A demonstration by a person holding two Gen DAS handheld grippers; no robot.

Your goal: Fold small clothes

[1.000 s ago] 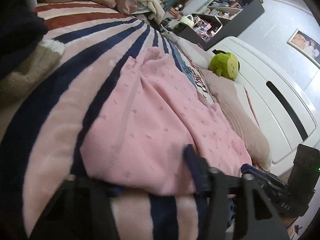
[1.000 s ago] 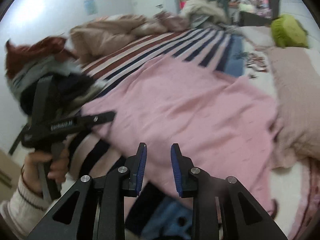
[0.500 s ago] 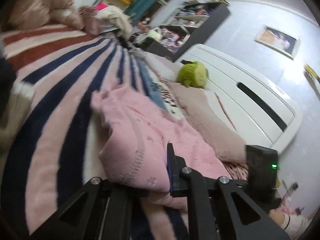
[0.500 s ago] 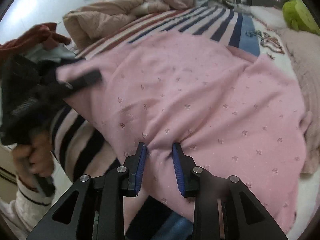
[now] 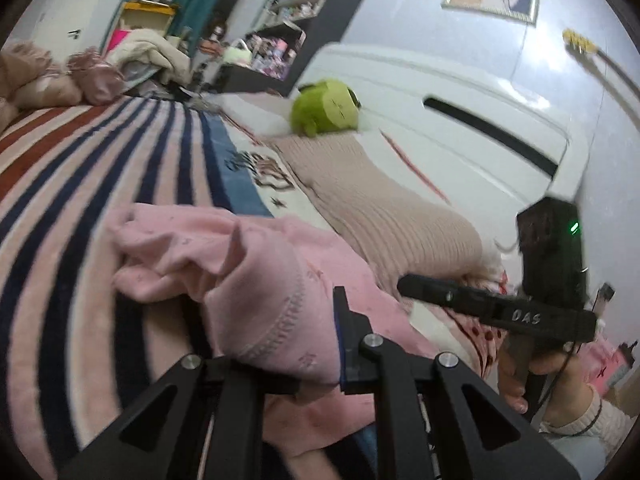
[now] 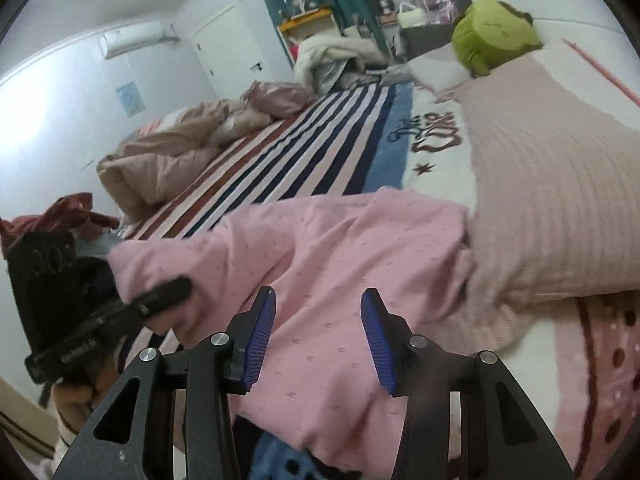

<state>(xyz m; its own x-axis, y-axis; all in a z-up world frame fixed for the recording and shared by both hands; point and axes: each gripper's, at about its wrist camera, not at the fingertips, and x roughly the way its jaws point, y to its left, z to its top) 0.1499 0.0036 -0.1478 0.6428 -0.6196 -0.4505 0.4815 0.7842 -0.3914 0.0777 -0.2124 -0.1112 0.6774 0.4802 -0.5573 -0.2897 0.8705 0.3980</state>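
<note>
The left claw (image 5: 312, 344) is pinching the hem of the pink garment (image 6: 340, 280), its fingers pressed together with a thick roll of cloth bunched between them. That corner hangs lifted off the bed (image 5: 80, 200), and the fabric behind it buckles into loose ridges; by the look of it, this grip is there to carry one side over the rest for a fold.

The right claw (image 6: 318, 340) is opening, blue pads (image 6: 260, 336) spread apart above the flat middle of the garment. Nothing is pressed between them; the cloth lies under the gap, not in it. Likely it has let go so the left side can travel freely.

The garment sits at the near edge of the bed, on the striped blanket (image 6: 304, 152). Its far side runs up against the ribbed beige pillow (image 6: 540, 192), touching it, so there is little room on that side. The green plush toy (image 6: 492, 36) rests at the head of the bed, well apart. Toward the foot, the striped blanket lies open and bare until the rumpled beige duvet (image 6: 168, 160), and that is the roomy side for laying a fold. A heap of dark clothes (image 6: 68, 216) sits near the left claw at the near edge, something the lifted corner could brush.
</note>
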